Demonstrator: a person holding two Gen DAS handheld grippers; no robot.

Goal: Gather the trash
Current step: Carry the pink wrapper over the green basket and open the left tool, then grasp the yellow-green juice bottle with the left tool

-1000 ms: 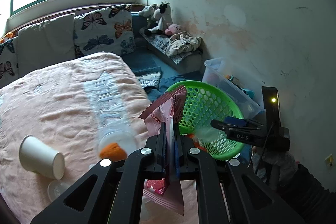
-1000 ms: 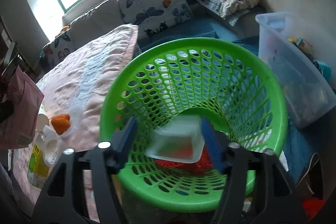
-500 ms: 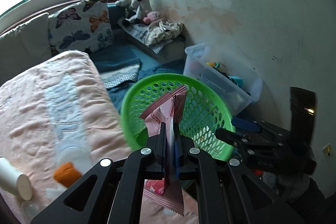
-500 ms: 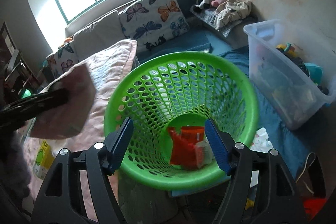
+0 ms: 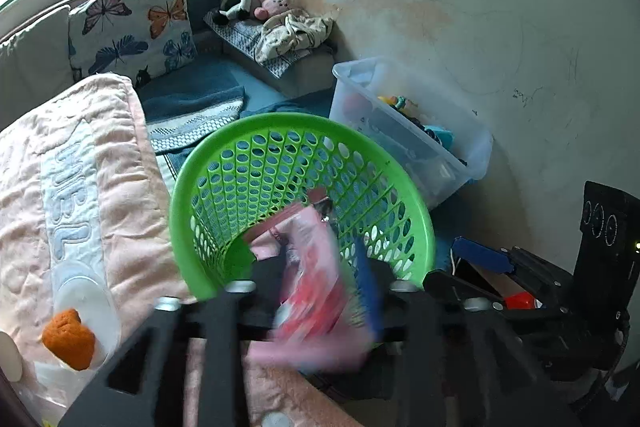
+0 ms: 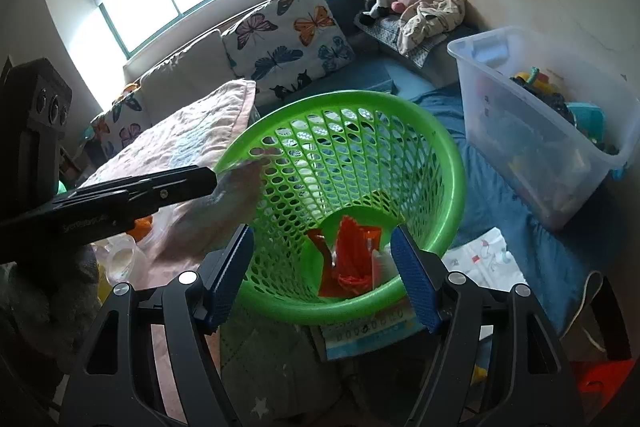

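While one green perforated plastic basket [image 6: 352,187] stands beside the bed, its floor holds one red-orange crumpled wrapper [image 6: 352,255] and one clear plastic piece. One pink foil snack packet [image 5: 312,267], blurred, sits between the left tongs [image 5: 320,291], whose jaws are opening over the rim, angled downward. Right tongs [image 6: 324,275] hover wide and empty, tilted toward the basket.

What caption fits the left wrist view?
Left gripper opening to release a pink wrapper over the green basket beside the bed.
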